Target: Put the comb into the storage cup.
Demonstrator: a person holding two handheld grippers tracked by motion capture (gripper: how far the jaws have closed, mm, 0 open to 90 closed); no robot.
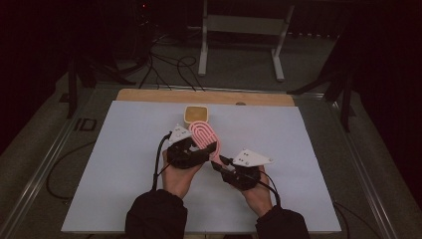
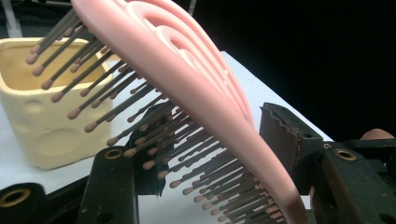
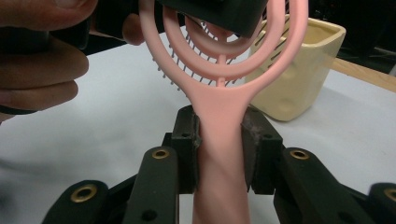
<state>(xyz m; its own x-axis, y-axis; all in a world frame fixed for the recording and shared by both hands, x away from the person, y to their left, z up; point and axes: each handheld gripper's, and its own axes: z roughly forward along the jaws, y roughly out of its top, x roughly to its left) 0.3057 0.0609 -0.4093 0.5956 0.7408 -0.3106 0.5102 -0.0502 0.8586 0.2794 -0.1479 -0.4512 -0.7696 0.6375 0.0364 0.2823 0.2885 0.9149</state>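
A pink hairbrush [image 1: 204, 137] with an open looped head is held level above the white mat, between both grippers. My right gripper [image 1: 219, 162] is shut on its handle [image 3: 219, 154], one pad on each side. In the right gripper view the head [image 3: 219, 56] reaches away toward a cream square cup [image 3: 299, 74]. My left gripper [image 1: 199, 149] has the brush head [image 2: 187, 79] between its jaws. One pad sits among the bristle tips [image 2: 154, 140] and the other lies against the pink back. The cup [image 1: 196, 114] stands just beyond the brush, at the mat's far edge.
A white mat [image 1: 124, 164] covers most of the wooden table [image 1: 149, 94]. A metal stand [image 1: 239, 25] and loose cables [image 1: 169, 64] are on the floor behind the table. The person's hands and dark sleeves [image 1: 154, 219] come in from the near edge.
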